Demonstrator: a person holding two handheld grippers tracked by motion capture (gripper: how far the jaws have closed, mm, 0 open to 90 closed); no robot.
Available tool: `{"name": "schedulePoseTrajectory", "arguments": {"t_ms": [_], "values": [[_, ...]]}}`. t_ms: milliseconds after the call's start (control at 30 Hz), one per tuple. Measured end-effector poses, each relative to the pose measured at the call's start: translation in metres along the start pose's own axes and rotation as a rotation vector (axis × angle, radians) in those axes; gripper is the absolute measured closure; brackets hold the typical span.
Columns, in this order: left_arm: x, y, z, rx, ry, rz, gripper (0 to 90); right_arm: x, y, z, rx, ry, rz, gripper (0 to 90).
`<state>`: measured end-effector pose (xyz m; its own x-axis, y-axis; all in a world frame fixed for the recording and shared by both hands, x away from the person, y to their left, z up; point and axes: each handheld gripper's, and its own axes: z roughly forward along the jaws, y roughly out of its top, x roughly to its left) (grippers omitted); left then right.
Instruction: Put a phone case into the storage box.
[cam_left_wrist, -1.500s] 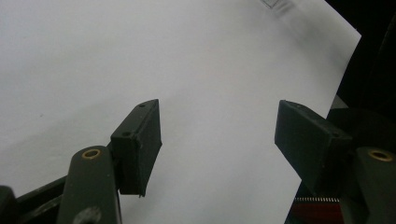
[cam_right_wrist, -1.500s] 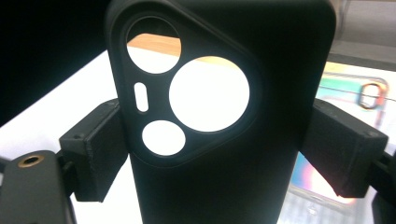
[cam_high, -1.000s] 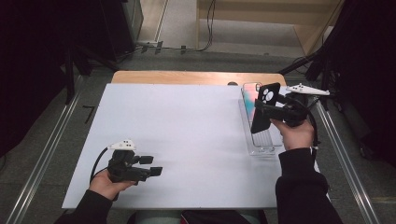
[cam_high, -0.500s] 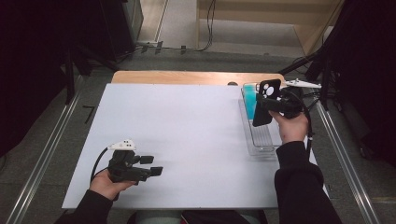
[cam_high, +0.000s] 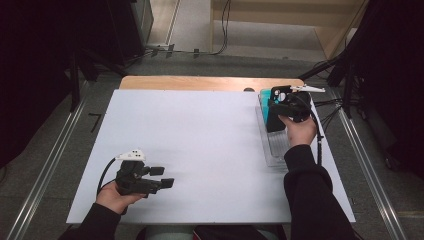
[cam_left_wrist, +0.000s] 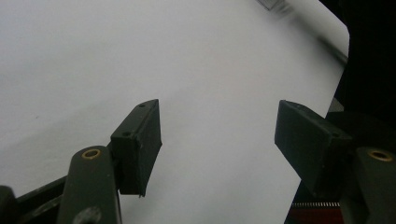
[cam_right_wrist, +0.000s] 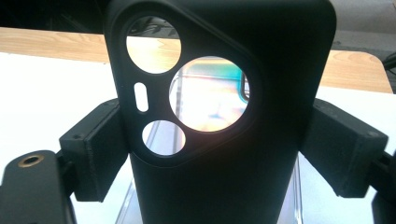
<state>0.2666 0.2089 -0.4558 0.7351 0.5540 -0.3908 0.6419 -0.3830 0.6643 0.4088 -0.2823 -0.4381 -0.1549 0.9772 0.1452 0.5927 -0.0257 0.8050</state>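
While the right gripper (cam_high: 274, 116) is pinching a black phone case (cam_high: 274, 119) by its two long edges, the work appears to be about the clear tray (cam_high: 272, 150) at the table's right side.

Phone case: it is hanging upright in the right-hand jaws over the far end of the clear tray, close to something teal (cam_high: 263, 102) lying there; whether case and tray are touching cannot be told.
Reason for the grip: the side pads (cam_right_wrist: 95, 154) are clamping the case's edges, probably so that its open back is staying free for fitting or setting down.
Left gripper (cam_high: 162, 177): it is resting low over the white sheet (cam_high: 200, 145) near the front left, well apart from the tray, jaws spread with nothing between them; it seems to be waiting its turn.
High view: it is giving the layout, both forearms, the wooden table edge (cam_high: 210, 82) and the tray's place.
Right gripper view: it is revealing the case's camera cutouts (cam_right_wrist: 208, 93), with teal and tray showing through them.
Left gripper view: it is confirming the gap between its pads (cam_left_wrist: 140, 142) is bare sheet.
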Motion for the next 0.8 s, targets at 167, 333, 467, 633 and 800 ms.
{"name": "schedulePoseTrajectory", "arguments": {"t_ms": [167,333,467,633,800], "values": [[0.0,0.0,0.0,0.0,0.0,-0.002,32.6,-0.002,0.0,0.014,0.029,-0.018,0.011,11.9],[-0.001,0.0,0.0,0.001,0.001,0.003,32.5,-0.002,0.004,0.026,0.03,-0.026,0.017,12.0],[0.0,0.0,0.0,0.0,0.003,0.002,32.6,0.0,0.006,0.033,0.038,-0.038,0.007,12.0],[0.0,0.0,0.0,0.0,0.003,0.001,32.5,0.002,0.012,0.04,0.031,-0.047,0.014,12.0],[0.0,0.0,0.001,0.0,0.001,-0.002,32.6,0.002,0.018,0.047,0.031,-0.059,0.027,12.0]]}}
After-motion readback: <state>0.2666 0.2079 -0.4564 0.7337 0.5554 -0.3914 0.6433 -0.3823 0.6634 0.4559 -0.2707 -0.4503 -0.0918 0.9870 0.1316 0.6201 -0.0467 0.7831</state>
